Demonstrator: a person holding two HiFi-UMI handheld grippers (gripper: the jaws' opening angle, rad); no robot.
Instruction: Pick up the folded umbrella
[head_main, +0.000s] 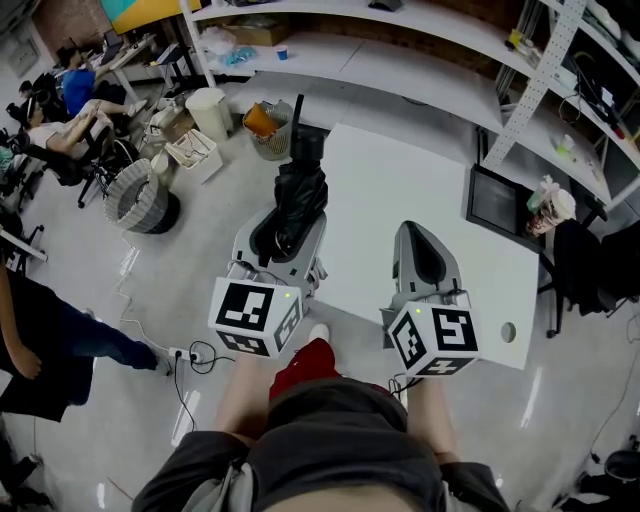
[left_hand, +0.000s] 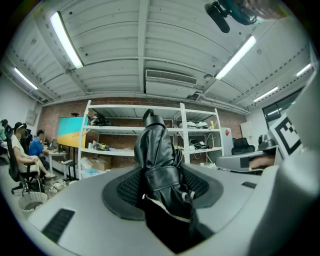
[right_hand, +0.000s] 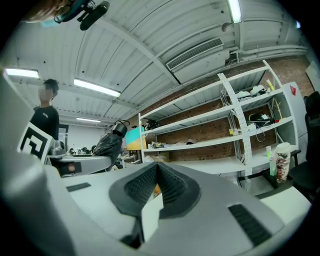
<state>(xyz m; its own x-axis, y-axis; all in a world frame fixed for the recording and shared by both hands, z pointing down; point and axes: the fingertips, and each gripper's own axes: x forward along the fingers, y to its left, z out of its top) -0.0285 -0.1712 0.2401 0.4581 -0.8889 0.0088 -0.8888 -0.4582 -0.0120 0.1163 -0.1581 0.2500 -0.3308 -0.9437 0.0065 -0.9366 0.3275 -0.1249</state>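
- Our left gripper is clamped on the folded umbrella, with the black fabric bunched between its pads.
- The umbrella sticks out ahead of those jaws, held in the air by the left edge of the white table.
- Our right gripper hangs over the table's near side, jaws together and nothing between them.

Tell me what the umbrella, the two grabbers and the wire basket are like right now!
folded umbrella: folded up, strap wrapped round it, held off the white table.
left gripper: shut on the folded umbrella.
right gripper: jaws together, nothing between them.
wire basket: standing on the floor, something orange inside.
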